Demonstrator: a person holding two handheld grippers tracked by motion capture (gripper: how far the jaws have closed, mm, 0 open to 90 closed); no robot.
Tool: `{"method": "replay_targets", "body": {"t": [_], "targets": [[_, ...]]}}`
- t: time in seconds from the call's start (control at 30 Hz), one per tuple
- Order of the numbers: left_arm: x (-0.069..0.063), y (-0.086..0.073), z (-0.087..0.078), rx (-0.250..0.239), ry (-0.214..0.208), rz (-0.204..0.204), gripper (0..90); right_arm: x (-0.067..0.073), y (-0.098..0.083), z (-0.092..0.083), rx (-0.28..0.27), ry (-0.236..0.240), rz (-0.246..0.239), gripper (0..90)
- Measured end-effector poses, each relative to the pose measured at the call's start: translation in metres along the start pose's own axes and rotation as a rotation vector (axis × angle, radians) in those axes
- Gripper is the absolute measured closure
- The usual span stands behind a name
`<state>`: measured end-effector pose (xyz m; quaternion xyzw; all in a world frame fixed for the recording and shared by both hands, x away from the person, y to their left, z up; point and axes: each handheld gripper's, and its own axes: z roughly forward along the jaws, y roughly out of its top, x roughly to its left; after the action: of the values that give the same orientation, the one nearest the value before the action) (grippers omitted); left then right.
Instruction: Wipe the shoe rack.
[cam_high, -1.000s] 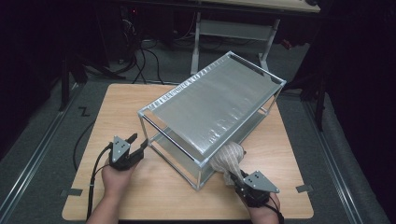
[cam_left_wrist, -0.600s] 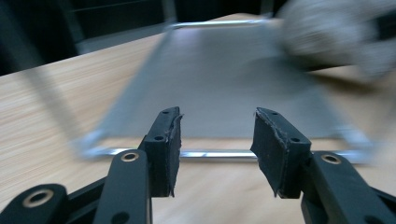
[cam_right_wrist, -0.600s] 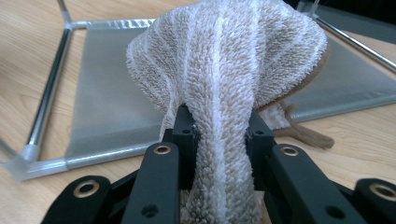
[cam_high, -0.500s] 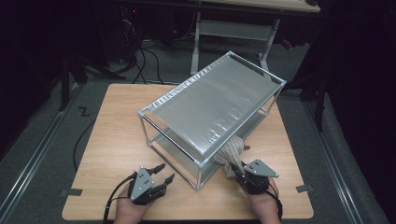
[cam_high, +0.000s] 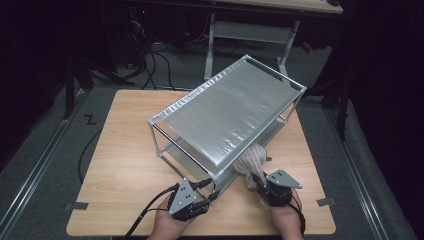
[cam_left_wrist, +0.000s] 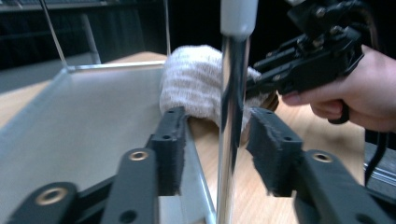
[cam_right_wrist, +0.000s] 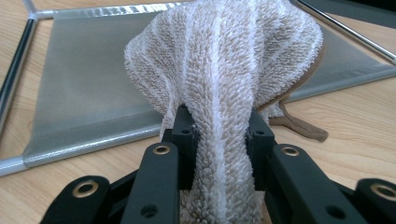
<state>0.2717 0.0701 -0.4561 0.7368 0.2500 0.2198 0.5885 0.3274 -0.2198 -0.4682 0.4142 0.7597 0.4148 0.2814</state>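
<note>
A metal-framed rack with grey fabric shelves stands slantwise on the wooden table. My left gripper is at the rack's near corner. Its jaws straddle the upright chrome post and have just been closing, though a gap still shows beside the left pad. My right gripper is shut on a bunched beige-and-white towel. The towel lies with its far end on the lower shelf at the rack's open end. In the left gripper view the towel sits just behind the post.
The rack covers the middle and right of the table, leaving bare wood on the left and along the front edge. A thin brown loop trails from the towel onto the table. Cables and another table's legs lie beyond.
My left gripper has moved right along the table's front, from the rack's left side to its near corner post, and its jaws have narrowed. The right gripper keeps its hold on the towel.
</note>
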Motion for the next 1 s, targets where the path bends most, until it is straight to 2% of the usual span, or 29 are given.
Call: {"method": "replay_targets", "body": {"t": [0.1,0.13,0.17,0.37,0.5,0.6,0.67,0.73,0.8,0.9,1.0], "targets": [[-0.002,0.000,0.001,-0.012,-0.003,-0.011,69.2,0.000,0.001,0.003,0.001,-0.001,0.004,71.8],[-0.003,0.000,0.000,-0.013,0.002,-0.009,77.1,0.000,0.001,0.004,0.002,-0.001,0.004,71.7],[-0.007,-0.001,-0.002,-0.020,0.020,0.016,79.6,0.000,0.002,0.005,0.004,0.001,0.003,71.7],[-0.010,-0.004,-0.018,-0.008,0.003,0.027,79.8,0.006,0.013,0.013,-0.014,-0.001,-0.027,71.1],[-0.013,-0.008,-0.036,-0.003,0.005,0.036,79.7,0.008,0.024,0.033,-0.012,-0.008,-0.040,71.2],[-0.014,-0.011,-0.049,-0.002,0.016,0.040,79.7,0.011,0.029,0.055,0.031,-0.012,-0.066,71.3],[-0.012,-0.012,-0.056,0.001,0.036,0.042,79.6,0.014,0.029,0.072,0.095,0.000,-0.076,71.4],[-0.008,-0.014,-0.062,0.003,0.057,0.043,79.5,0.015,0.025,0.087,0.178,0.039,-0.058,72.0],[-0.002,-0.015,-0.067,0.004,0.068,0.041,79.4,0.015,0.026,0.090,0.185,0.065,-0.033,72.4],[0.006,-0.015,-0.071,0.008,0.083,0.045,79.3,0.021,0.025,0.089,0.189,0.056,-0.071,72.6],[0.013,-0.016,-0.074,0.014,0.103,0.063,78.9,0.023,0.024,0.086,0.191,0.053,-0.075,72.6]]}}
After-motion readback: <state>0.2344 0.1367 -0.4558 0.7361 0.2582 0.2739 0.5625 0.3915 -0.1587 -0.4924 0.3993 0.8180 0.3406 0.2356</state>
